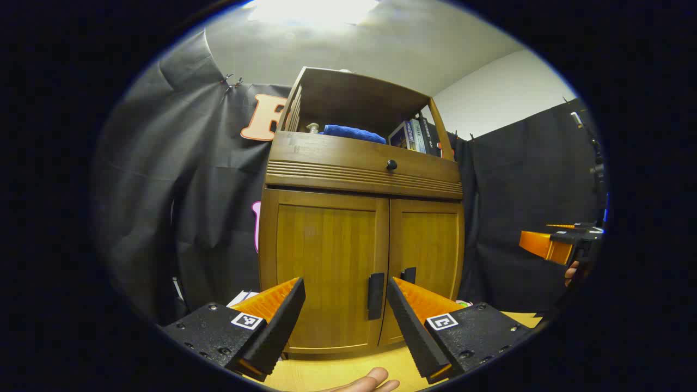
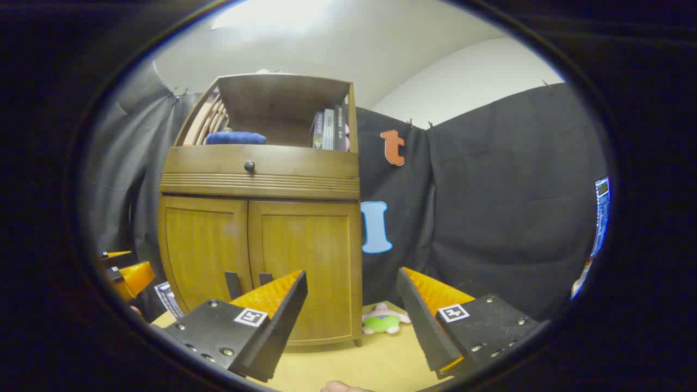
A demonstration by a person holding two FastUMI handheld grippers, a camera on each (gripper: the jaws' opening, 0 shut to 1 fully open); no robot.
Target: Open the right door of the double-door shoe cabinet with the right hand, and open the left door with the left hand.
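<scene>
Shoe cabinet (image 1: 362, 218) stands upright on the yellow floor (image 2: 354, 365) against the black cloth wall, both doors shut. Left gripper (image 1: 345, 313) sits low in front of it, fingers spread wide, holding nothing; the left door (image 1: 324, 267) is straight ahead and its black handle (image 1: 375, 295) falls in the gap between the fingers, still apart from them. Right door (image 1: 430, 256) is just beside, its handle (image 1: 409, 274) partly hidden behind the right finger. In the right gripper view the right gripper (image 2: 353, 310) is also spread and empty, cabinet (image 2: 261, 212) ahead and off to its left, right door (image 2: 305, 267) behind the left finger, handle (image 2: 265, 279) poking up just above that finger (not touching, as far as can be told). A green plush toy (image 2: 384, 321) lies on the floor beside the cabinet's right corner. Open shelf on top holds a blue cloth (image 2: 235, 138) and some books (image 2: 329, 129); drawer knob (image 2: 249, 166) below it.
</scene>
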